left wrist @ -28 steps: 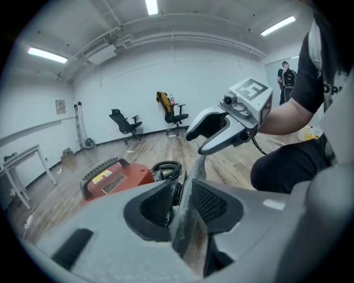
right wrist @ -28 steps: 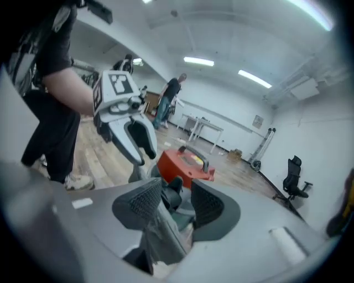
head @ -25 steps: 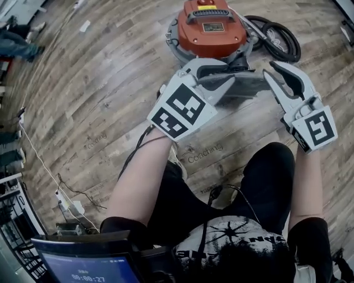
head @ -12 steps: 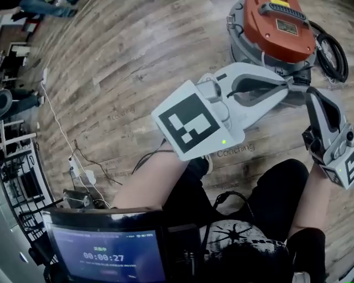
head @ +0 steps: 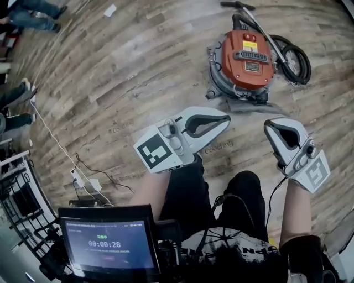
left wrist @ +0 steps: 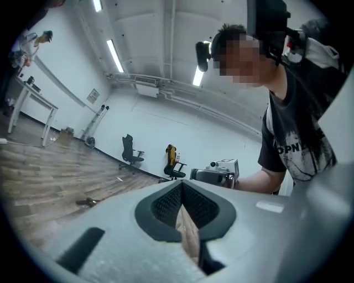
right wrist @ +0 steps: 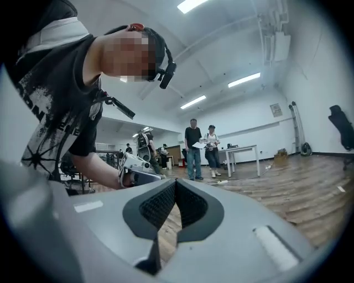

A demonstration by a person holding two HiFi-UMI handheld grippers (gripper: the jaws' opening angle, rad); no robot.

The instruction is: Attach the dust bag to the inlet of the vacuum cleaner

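Note:
The orange vacuum cleaner (head: 243, 55) stands on the wood floor at the upper right, and a flat grey piece (head: 249, 104) lies against its near side. I cannot tell whether that piece is the dust bag. Both grippers are held up level, well short of the vacuum. My left gripper (head: 225, 118) is shut; its jaws have just been closing and nothing is between them. My right gripper (head: 270, 126) is shut and empty too. In the left gripper view the left gripper (left wrist: 181, 187) has its pads together, as does the right gripper (right wrist: 175, 183) in the right gripper view.
A black hose (head: 294, 55) coils to the right of the vacuum, and a wand (head: 243, 8) lies behind it. A power strip with cables (head: 83, 179) is on the floor at left. A screen (head: 108, 243) sits at the bottom. People stand by a table (right wrist: 243, 150).
Both grippers have come up and back from the grey piece at the vacuum's front, and their jaws have gone from apart to shut. The head view has swung, so the vacuum now looks farther off.

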